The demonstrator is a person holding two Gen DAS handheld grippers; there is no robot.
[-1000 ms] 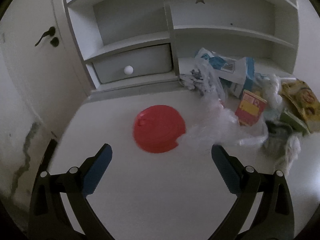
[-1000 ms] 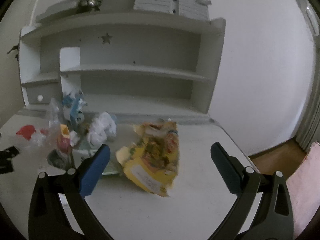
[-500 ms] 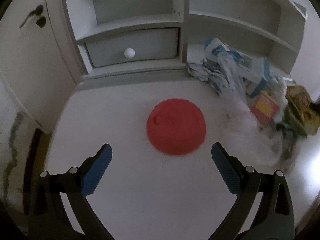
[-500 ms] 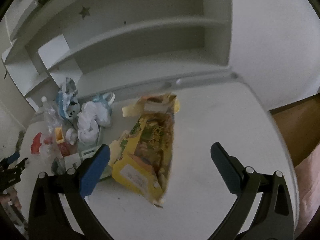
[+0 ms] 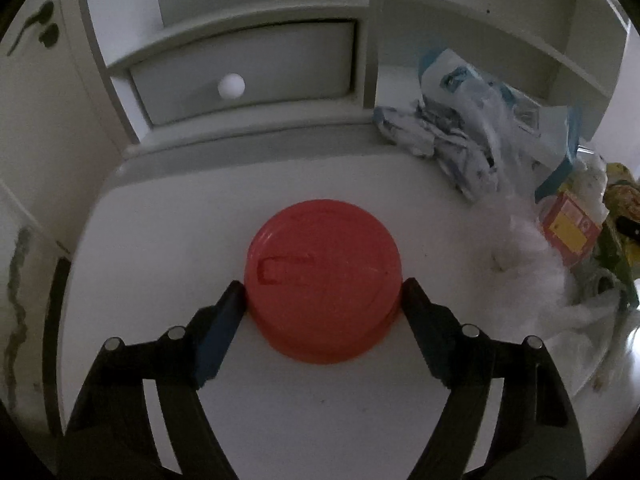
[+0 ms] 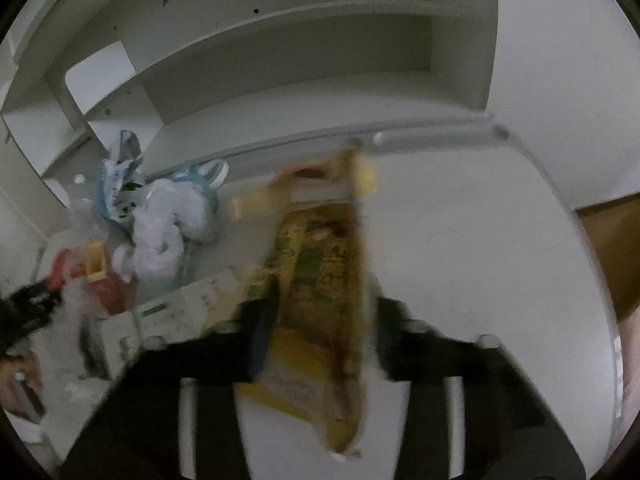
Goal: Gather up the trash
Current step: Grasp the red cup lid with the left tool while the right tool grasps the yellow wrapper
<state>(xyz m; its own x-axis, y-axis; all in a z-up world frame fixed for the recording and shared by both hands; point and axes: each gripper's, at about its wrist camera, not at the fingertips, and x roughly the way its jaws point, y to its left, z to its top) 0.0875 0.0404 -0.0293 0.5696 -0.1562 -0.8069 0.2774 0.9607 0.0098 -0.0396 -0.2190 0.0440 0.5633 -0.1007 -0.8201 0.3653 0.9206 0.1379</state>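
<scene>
A round red lid [image 5: 320,264] lies flat on the white desk [image 5: 168,208]. My left gripper [image 5: 322,292] straddles its near half, and its jaws are closing, with both fingertips touching the lid's rim. In the right wrist view a crumpled yellow snack bag [image 6: 320,264] runs lengthwise between the fingers of my right gripper [image 6: 320,332], which is shut on it. That view is blurred. The bag's near end hangs over the gripper body.
A trash pile sits between the two grippers: a blue-and-white bag [image 5: 460,92], clear plastic [image 5: 520,248], a red-and-yellow carton [image 5: 568,228], white wads [image 6: 168,224] and a white box [image 6: 188,304]. A hutch with a drawer [image 5: 240,68] stands behind. The desk's right edge drops to brown floor [image 6: 616,252].
My left gripper came forward and down to the red lid and narrowed onto its rim. My right gripper tipped down over the yellow bag and closed on it.
</scene>
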